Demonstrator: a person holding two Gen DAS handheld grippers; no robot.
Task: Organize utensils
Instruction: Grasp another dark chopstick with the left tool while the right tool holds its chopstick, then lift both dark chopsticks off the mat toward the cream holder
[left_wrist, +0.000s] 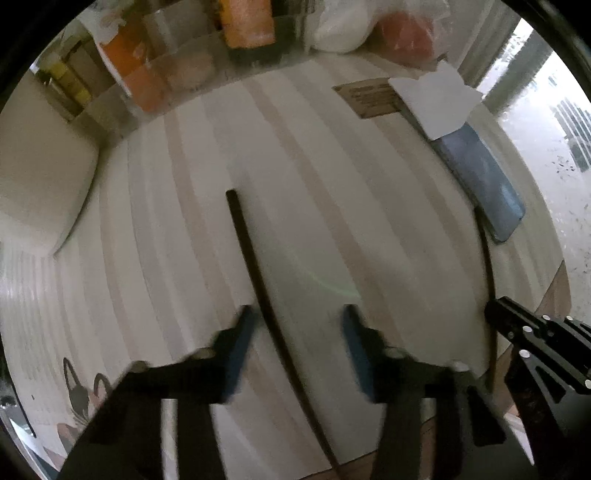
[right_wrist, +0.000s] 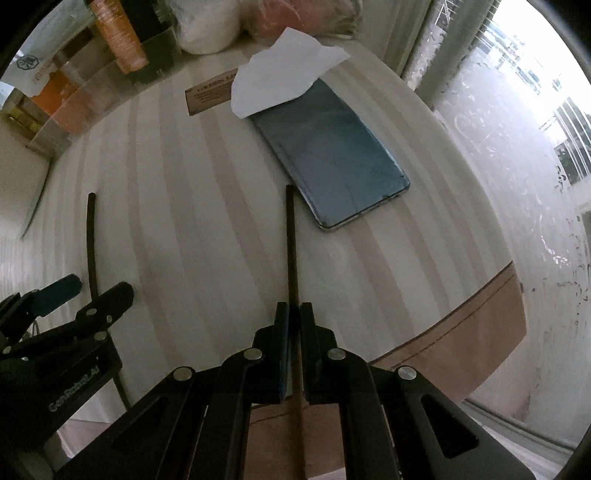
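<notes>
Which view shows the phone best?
The right wrist view: the phone lies whole near the middle, with a paper over its far end. In the left wrist view it is blurred and squeezed toward the right edge.

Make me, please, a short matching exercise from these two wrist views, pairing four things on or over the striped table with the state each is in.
Things:
1. left gripper
2. right gripper
3. phone
4. white paper

States:
A. lies partly over the far end of another item
B. fingers wide apart, with a dark chopstick lying between them
C. flat on the striped tablecloth, screen up
D. shut on a thin dark chopstick

Pairs: 1-B, 2-D, 3-C, 4-A
</notes>
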